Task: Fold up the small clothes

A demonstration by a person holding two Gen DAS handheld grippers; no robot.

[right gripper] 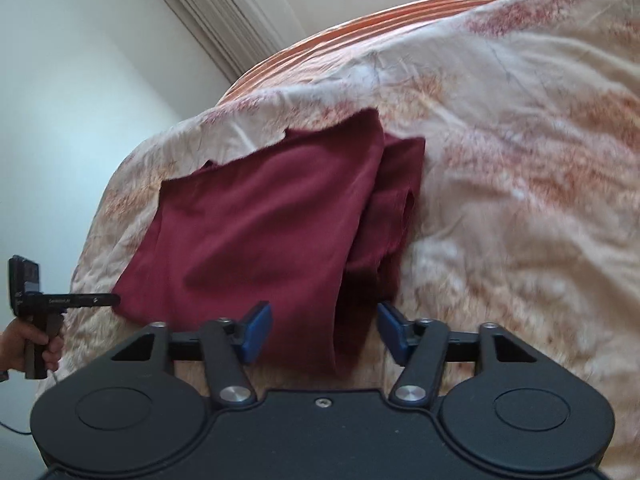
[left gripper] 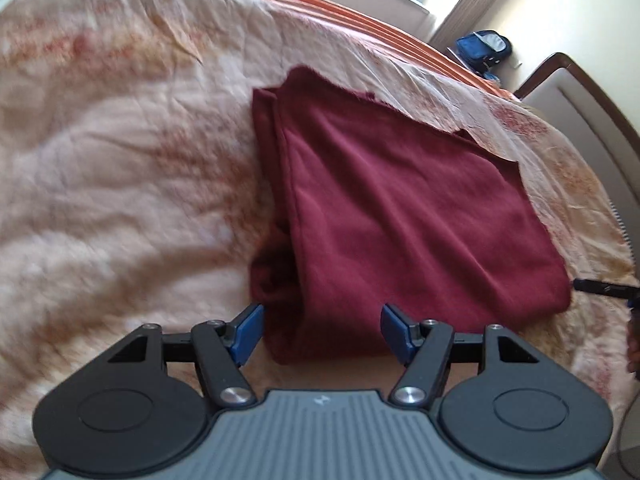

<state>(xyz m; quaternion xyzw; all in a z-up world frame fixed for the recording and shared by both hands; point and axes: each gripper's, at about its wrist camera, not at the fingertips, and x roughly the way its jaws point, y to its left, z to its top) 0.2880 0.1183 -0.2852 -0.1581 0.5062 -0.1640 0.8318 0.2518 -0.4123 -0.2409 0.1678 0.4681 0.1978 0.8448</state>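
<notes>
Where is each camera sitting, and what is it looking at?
Left wrist: sits on the left gripper, looking down at the red cloth on the bed; its own blue fingers show, open.
Right wrist: sits on the right gripper, looking down at the cloth from its other side; its open fingers and the person's hand with the left gripper show.
Shared: both see the cloth, bed and curtain.

A folded dark-red knit garment (right gripper: 256, 232) lies on a cream bedspread with rust-coloured leaf print (right gripper: 520, 160). The right gripper (right gripper: 324, 334), jaws apart, hovers over its near edge. At far left, a hand (right gripper: 30, 344) holds the left gripper (right gripper: 114, 300) beside the garment's corner.
</notes>
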